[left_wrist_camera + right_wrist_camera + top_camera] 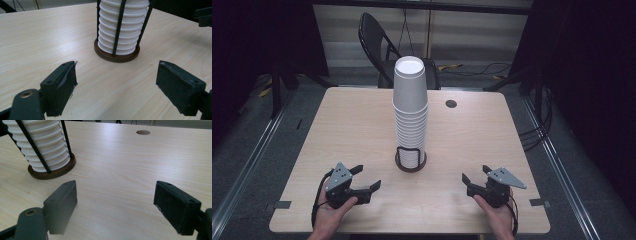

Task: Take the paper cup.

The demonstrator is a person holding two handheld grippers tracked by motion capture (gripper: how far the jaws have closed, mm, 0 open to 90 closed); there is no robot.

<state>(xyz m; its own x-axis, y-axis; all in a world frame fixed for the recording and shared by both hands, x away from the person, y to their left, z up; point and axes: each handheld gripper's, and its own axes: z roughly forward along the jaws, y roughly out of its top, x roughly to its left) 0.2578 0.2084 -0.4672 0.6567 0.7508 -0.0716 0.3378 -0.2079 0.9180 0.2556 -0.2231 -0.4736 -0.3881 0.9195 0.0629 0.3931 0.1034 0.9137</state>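
Left hand [332, 212]: enters from the bottom edge, palm cupped under its gripper.
Left gripper [367, 178]: jaws spread wide, nothing between them, pointing up and to the right in the high view.
Right hand [499, 215]: enters from the bottom edge, holding its gripper from below.
Right gripper [476, 174]: jaws wide apart, nothing between them, pointing up and to the left in the high view.

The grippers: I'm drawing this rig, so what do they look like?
Each gripper, left and right, is black with two flat rectangular padded jaws, topped by a grey three-cornered plate with dark dots. A black cable trails from the left one. No sleeves show.
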